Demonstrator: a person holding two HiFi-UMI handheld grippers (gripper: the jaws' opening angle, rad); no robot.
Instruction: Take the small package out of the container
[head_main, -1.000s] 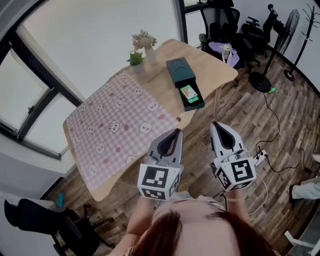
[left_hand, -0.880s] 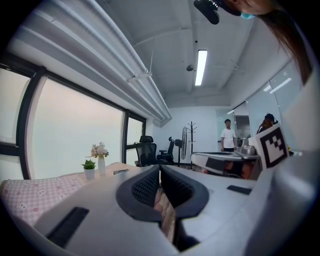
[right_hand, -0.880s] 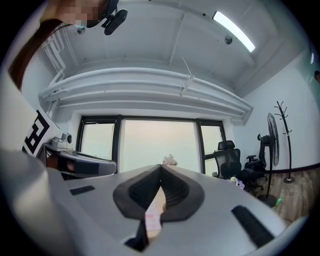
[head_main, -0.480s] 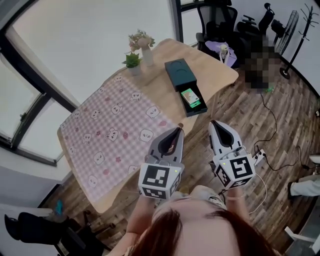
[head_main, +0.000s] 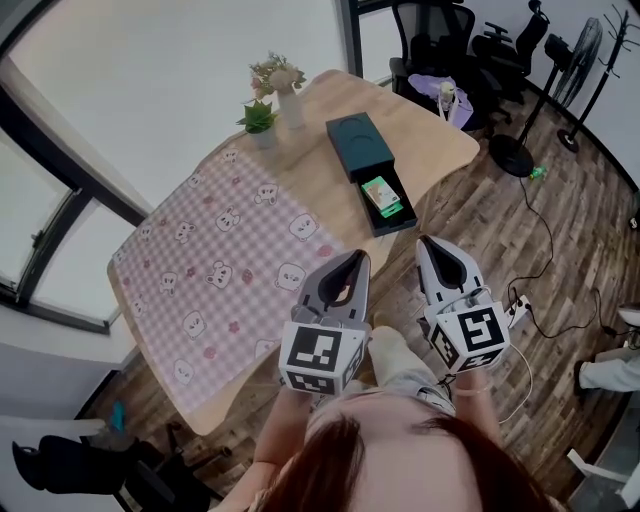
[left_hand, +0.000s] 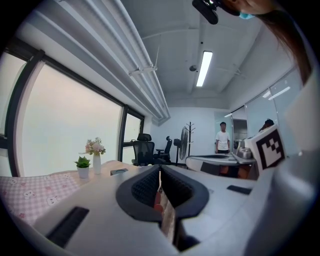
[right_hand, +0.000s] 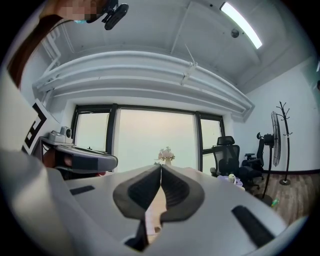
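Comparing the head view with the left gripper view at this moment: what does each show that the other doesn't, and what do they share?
Only the head view: the small green package lying in the open tray of the dark container, and the left gripper seen from above, short of the table edge. Only the left gripper view: its jaws closed together with nothing between them, a ceiling light and a person standing in the background. Both: the flower vase, the potted plant and the checked cloth.
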